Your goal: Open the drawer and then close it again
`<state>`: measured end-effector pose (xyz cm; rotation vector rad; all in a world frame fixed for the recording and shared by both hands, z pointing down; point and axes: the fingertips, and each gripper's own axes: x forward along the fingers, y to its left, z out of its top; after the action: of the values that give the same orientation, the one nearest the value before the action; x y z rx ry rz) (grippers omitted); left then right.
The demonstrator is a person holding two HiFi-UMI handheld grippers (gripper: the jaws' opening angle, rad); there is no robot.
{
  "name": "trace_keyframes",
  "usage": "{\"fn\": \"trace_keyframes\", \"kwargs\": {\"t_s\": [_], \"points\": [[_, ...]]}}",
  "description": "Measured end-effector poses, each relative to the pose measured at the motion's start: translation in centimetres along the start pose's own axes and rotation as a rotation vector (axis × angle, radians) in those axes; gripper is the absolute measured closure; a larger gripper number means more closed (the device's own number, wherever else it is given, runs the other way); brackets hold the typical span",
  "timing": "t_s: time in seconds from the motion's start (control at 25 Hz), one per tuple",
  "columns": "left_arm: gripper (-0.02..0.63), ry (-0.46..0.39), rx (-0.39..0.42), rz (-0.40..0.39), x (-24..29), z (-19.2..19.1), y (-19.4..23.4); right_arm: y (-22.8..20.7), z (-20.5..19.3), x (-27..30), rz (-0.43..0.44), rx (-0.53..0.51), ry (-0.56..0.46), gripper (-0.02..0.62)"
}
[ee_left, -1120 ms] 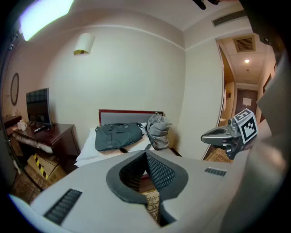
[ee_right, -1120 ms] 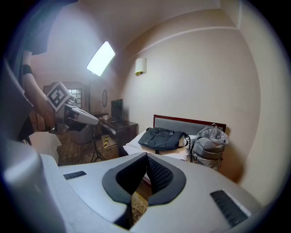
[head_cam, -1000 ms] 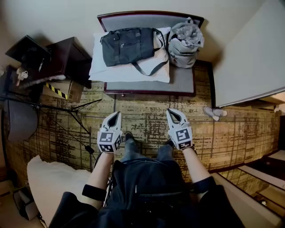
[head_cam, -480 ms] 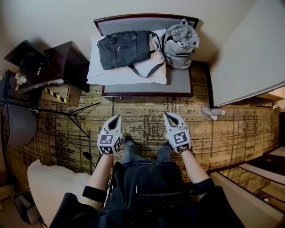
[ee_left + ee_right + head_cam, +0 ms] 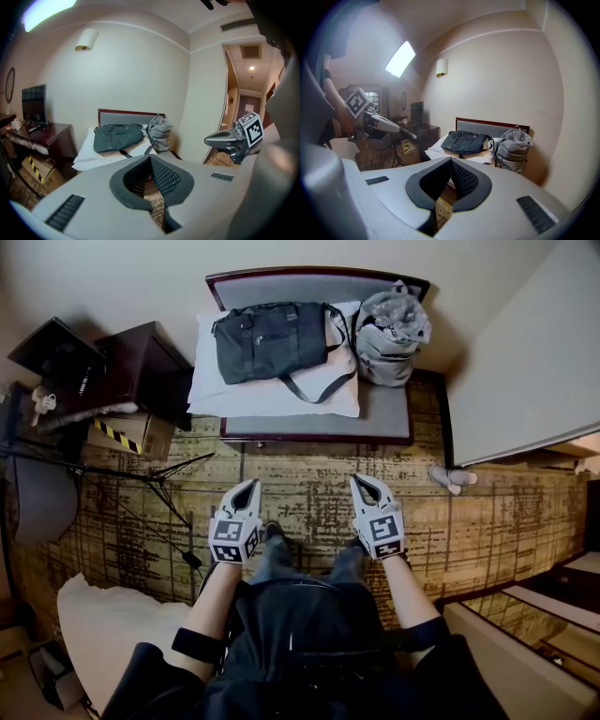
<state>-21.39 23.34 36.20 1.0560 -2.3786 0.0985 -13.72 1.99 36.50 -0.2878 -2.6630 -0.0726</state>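
Person in dark clothes, a white gripper in each hand.
Black top [image 5: 309,634] and sleeves [image 5: 195,645], grey-blue jeans [image 5: 274,559]; left gripper [image 5: 250,485] and right gripper [image 5: 358,481] have white shells, dark meshed pads [image 5: 161,177], black-and-white marker cubes [image 5: 232,540].

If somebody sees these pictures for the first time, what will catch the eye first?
A dark duffel bag lies on a white pillow on the padded bench, with a grey backpack at its right. Nearer the camera, the left gripper and the right gripper hang shut and empty over the patterned carpet.
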Motion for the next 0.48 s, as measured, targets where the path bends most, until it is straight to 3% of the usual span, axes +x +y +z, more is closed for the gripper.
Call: {"fn": "trace_keyframes", "kwargs": {"t_s": [0.28, 0.48], "points": [[0.604, 0.046, 0.093, -0.096, 0.3, -0.1, 1.5, 2.8, 0.1, 3.0, -0.048, 0.056, -0.020, 0.594], [0.604, 0.068, 0.118, -0.132, 0.4, -0.7, 1.9, 4.1, 0.2, 3.4, -0.073, 0.089, -0.023, 0.594]]}}
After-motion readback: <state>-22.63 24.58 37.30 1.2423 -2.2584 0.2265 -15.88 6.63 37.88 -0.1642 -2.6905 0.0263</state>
